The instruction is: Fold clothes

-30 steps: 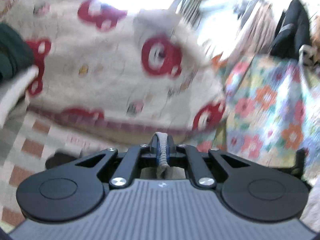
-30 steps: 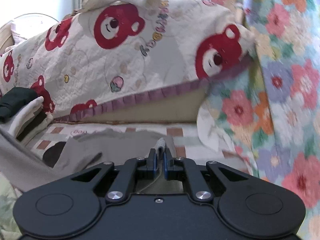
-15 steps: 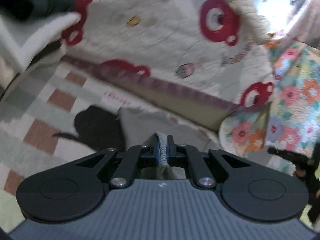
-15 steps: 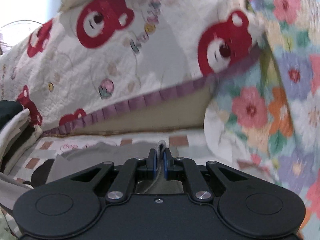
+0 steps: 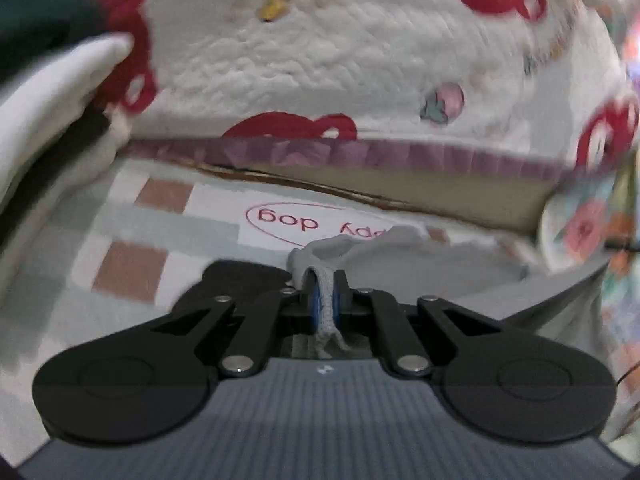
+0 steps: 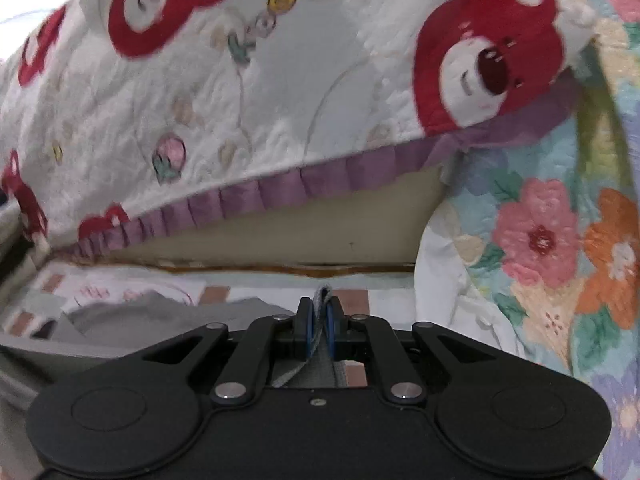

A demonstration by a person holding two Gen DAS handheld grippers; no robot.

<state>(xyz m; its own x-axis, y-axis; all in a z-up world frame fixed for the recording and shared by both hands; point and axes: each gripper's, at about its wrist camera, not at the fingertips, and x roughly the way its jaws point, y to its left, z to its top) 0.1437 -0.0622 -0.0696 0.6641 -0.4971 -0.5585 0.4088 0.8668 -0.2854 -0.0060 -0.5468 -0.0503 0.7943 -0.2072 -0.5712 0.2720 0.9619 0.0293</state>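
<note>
A grey garment point(image 5: 420, 264) lies on the checked sheet point(image 5: 132, 264) and shows in the right wrist view point(image 6: 132, 316) too. My left gripper point(image 5: 325, 292) is shut on a bunched grey edge of it, low over the sheet. My right gripper point(image 6: 319, 320) is shut on another grey edge, close to the sheet near the bear quilt's hem. The cloth between the two grippers hangs slack and rumpled. A dark patch point(image 5: 240, 276) lies just left of the left gripper.
A white quilt with red bears point(image 6: 280, 100) and a purple frill rises behind the sheet. A floral quilt point(image 6: 560, 240) stands at the right. Stacked folded clothes, white and dark green point(image 5: 44, 64), sit at the left.
Both grippers have moved down and forward toward the sheet with the grey garment held. The left view swung from the room to the sheet; the bear quilt looms closer.
</note>
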